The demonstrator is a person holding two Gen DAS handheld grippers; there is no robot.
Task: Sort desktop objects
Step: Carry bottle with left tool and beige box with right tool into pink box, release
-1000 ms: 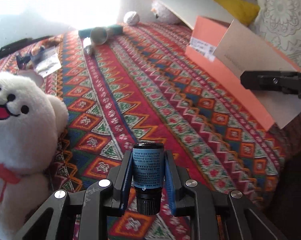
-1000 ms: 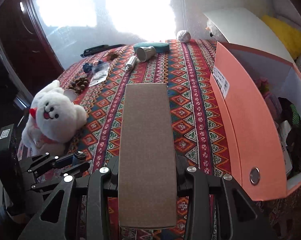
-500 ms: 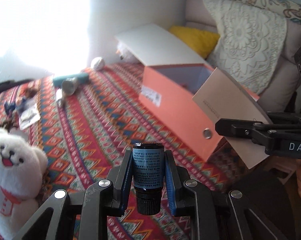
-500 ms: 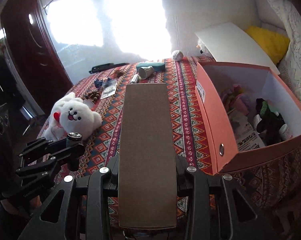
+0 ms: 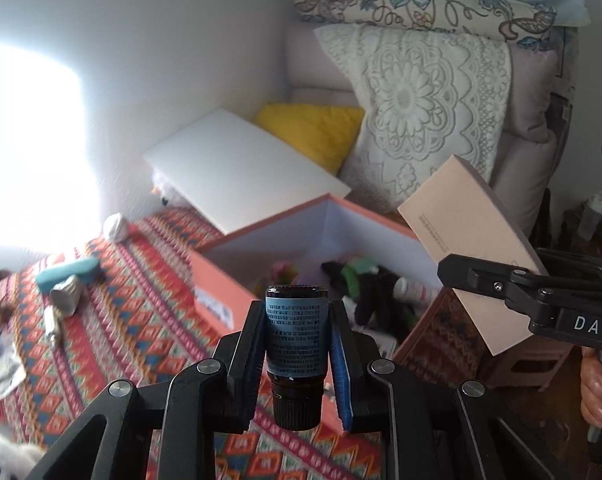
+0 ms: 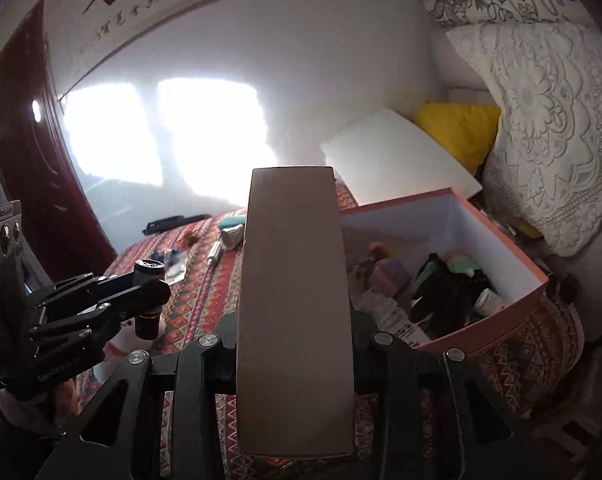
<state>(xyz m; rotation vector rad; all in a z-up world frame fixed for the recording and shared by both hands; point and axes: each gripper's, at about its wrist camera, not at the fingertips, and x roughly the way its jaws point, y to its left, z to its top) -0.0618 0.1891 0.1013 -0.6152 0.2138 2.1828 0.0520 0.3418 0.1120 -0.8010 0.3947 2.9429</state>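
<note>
Holding both loads near the orange box (image 5: 217, 280), left tongs (image 5: 297, 356) clamped on bottle (image 5: 295, 332), right tongs (image 6: 295, 364) on flat carton (image 6: 295, 280); early release risks missing onto bed.

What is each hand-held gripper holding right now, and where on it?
Left hand-held gripper: small dark bottle, pinched across its labelled body. Right hand-held gripper: flat tan box, clamped by its long sides.

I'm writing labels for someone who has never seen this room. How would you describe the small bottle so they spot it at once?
Start from the open orange box on the patterned cloth; in front of it, the left gripper is closed on the small bottle. It is dark glass with a blue printed label, cap toward the camera. The right gripper instead holds a long flat tan box.
</note>
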